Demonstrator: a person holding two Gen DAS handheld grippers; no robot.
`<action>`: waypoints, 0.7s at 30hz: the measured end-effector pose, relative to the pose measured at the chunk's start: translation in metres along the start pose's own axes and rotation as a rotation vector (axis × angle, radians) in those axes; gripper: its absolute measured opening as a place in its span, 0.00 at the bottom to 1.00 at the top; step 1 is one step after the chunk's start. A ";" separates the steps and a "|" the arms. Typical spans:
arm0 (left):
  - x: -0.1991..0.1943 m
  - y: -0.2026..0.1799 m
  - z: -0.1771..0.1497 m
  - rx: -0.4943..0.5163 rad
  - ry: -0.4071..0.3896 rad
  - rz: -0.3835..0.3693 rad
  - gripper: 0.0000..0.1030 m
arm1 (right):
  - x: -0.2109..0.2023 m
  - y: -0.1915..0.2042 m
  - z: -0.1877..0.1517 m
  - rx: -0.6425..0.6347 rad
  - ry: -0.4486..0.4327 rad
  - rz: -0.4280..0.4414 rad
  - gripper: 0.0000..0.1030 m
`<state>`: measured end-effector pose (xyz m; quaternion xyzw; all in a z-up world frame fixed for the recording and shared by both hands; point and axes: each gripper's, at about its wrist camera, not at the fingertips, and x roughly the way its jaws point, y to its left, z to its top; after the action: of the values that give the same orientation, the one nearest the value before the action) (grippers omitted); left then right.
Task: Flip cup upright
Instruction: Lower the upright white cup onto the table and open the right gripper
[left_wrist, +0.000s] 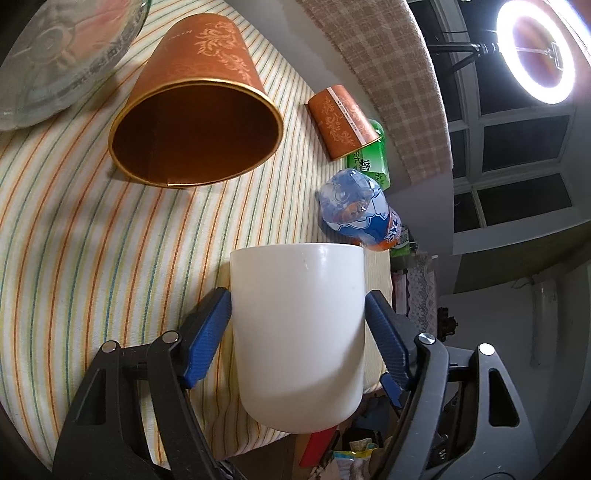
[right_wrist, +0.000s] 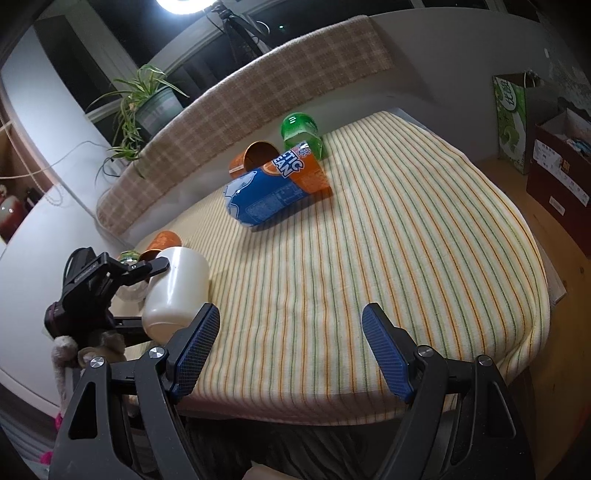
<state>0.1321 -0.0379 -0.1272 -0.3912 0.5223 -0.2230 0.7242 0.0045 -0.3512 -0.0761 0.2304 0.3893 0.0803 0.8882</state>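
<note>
A plain white cup (left_wrist: 297, 314) is clamped between the blue pads of my left gripper (left_wrist: 298, 306), which is shut on its sides. The cup is lifted off the striped tablecloth (left_wrist: 92, 240) and tilted. In the right wrist view the same white cup (right_wrist: 177, 288) hangs at the table's left edge, tilted, held by the left gripper (right_wrist: 147, 269). My right gripper (right_wrist: 290, 334) is open and empty above the near edge of the table.
A large orange paper cup (left_wrist: 195, 107) lies on its side, with a smaller orange cup (left_wrist: 341, 122), a green bottle (left_wrist: 369, 162) and a blue-orange bottle (right_wrist: 273, 184) lying nearby. A glass bowl (left_wrist: 62, 55) stands far left. Boxes (right_wrist: 554, 177) are right of the table.
</note>
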 end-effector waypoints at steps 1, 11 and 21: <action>0.000 -0.001 0.000 0.007 -0.002 0.003 0.74 | 0.000 0.000 0.000 0.000 0.001 0.001 0.77; -0.007 -0.023 -0.011 0.159 -0.055 0.072 0.74 | 0.000 0.002 0.001 0.001 0.002 0.002 0.77; -0.020 -0.044 -0.022 0.323 -0.159 0.158 0.74 | 0.003 0.006 -0.002 0.005 0.013 0.011 0.77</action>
<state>0.1080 -0.0570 -0.0841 -0.2440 0.4501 -0.2146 0.8318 0.0057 -0.3443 -0.0764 0.2340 0.3941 0.0856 0.8846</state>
